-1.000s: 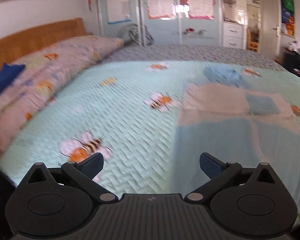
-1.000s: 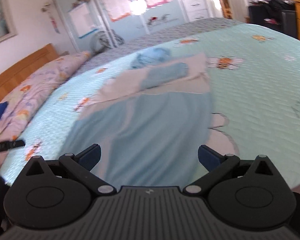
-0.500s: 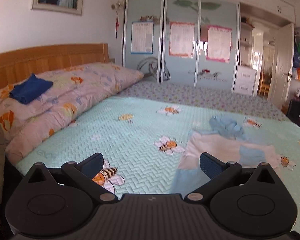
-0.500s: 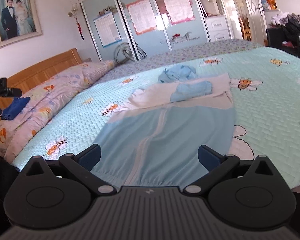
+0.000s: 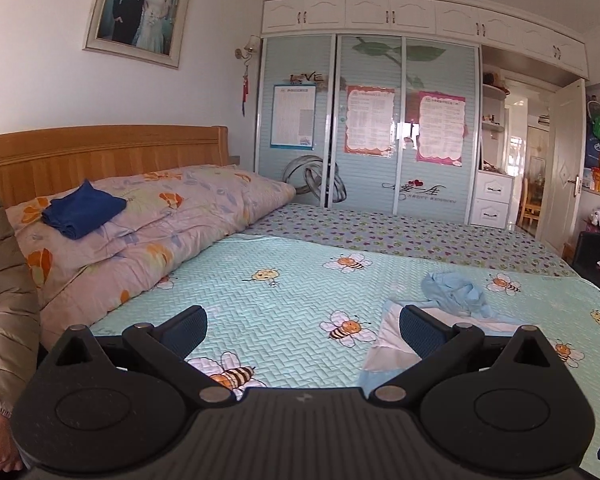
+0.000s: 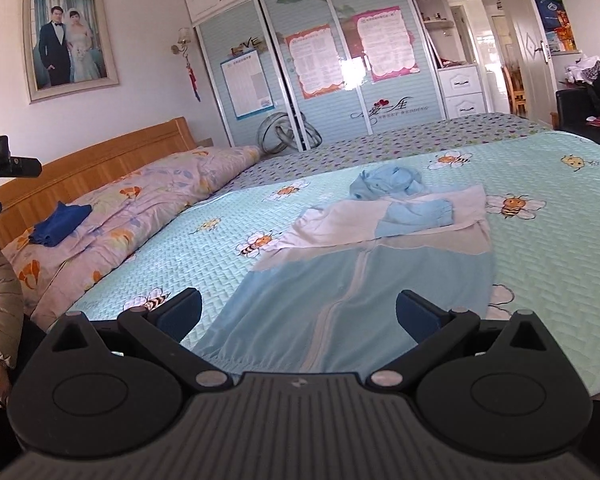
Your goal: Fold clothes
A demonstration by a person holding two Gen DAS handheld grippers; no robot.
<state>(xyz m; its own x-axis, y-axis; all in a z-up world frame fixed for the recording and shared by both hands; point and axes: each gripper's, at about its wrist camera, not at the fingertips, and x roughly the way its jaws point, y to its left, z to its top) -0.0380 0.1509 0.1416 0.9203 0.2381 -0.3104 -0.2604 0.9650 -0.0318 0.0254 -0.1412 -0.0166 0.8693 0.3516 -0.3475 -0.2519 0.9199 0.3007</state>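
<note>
A light blue and white zip jacket [image 6: 364, 276] lies flat on the bed, hem toward me, one blue sleeve [image 6: 416, 216] folded across its white upper part. Its hood [image 6: 388, 180] is bunched at the far end. My right gripper [image 6: 298, 312] is open and empty, held above the hem. In the left wrist view only the jacket's left edge [image 5: 388, 344] and the hood [image 5: 456, 290] show. My left gripper [image 5: 302, 330] is open and empty, above the bedspread left of the jacket.
The bed has a mint bee-print bedspread [image 5: 284, 300]. A folded floral quilt [image 5: 148, 216] with a dark blue folded garment [image 5: 82, 210] on it lies by the wooden headboard [image 5: 100, 152]. A wardrobe [image 5: 368, 128] stands behind the bed. A dark chair [image 6: 588, 116] stands at the right.
Both grippers have drawn back and tilted up from the bed, so more of the room shows. Both stay open and empty. The jacket has not moved.
</note>
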